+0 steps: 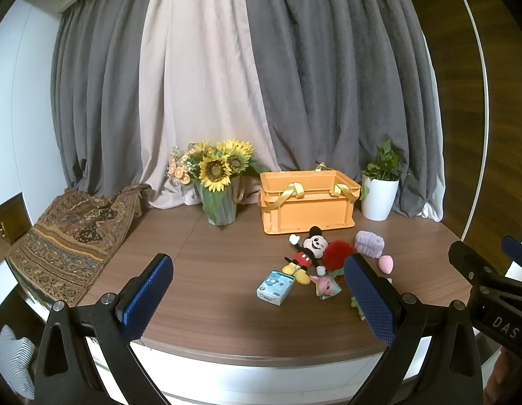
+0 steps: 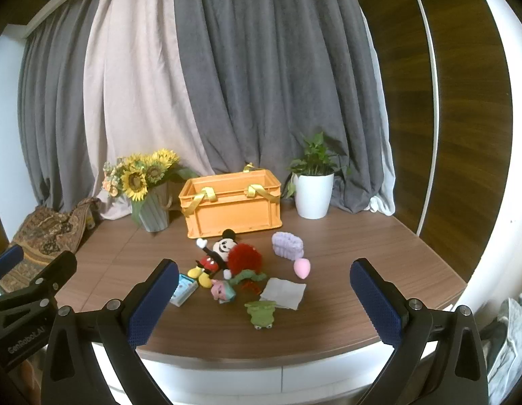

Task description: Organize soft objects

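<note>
Just before the orange crate [image 2: 232, 204] lie your Mickey Mouse plush [image 2: 213, 256], tissue pack [image 1: 274, 287] and pink sponge [image 2: 302, 267]. Your left gripper [image 1: 261, 298], marked "GenRoboAI", and right gripper [image 2: 264, 303], lettered "DAS", both gape empty. Only the right view shows the frog toy [image 2: 261, 314].

Table [image 2: 362, 263]: we see matt wood grain.
Crate [image 2: 232, 211]: smooth orange plastic.
Mouse toy [image 2: 215, 256]: soft plush.
Finger pads [image 2: 375, 303]: knurled blue.

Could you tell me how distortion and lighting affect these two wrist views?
Left wrist: fisheye bows the table edge, corners vignette black, left tongs shade the near wood. Right wrist: same curvature, right tongs large and sharp, orange crate evenly lit, no glare.
</note>
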Action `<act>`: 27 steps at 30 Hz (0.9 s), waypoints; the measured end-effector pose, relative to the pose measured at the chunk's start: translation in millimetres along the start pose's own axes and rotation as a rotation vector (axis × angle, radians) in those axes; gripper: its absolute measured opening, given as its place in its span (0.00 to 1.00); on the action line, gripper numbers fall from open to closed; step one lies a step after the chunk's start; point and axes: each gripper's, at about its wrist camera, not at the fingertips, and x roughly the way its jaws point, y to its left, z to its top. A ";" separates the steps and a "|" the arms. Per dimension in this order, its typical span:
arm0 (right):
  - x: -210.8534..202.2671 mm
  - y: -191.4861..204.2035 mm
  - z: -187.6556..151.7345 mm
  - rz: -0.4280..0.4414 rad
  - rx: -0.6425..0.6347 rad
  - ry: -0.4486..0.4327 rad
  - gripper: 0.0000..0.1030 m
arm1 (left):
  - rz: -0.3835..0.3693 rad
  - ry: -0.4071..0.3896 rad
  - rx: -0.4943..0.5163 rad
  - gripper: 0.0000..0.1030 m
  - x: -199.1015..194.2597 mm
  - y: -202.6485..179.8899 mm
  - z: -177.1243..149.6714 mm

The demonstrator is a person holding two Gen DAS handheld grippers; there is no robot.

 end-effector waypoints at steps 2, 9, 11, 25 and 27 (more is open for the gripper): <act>-0.7 -1.4 0.8 0.000 0.001 -0.001 1.00 | -0.002 -0.001 0.000 1.00 -0.1 -0.2 0.1; -1.0 -3.1 0.6 -0.001 0.003 -0.002 1.00 | -0.007 -0.001 0.003 1.00 0.6 -2.9 0.3; -0.4 -4.8 1.6 -0.002 0.003 -0.002 1.00 | -0.008 -0.002 0.004 1.00 0.6 -3.9 0.3; 2.6 -12.9 4.5 -0.005 0.010 -0.001 1.00 | -0.016 -0.004 0.008 1.00 3.0 -9.0 2.4; 3.2 -13.7 5.0 -0.005 0.011 -0.001 1.00 | -0.016 -0.005 0.008 1.00 3.1 -10.5 3.4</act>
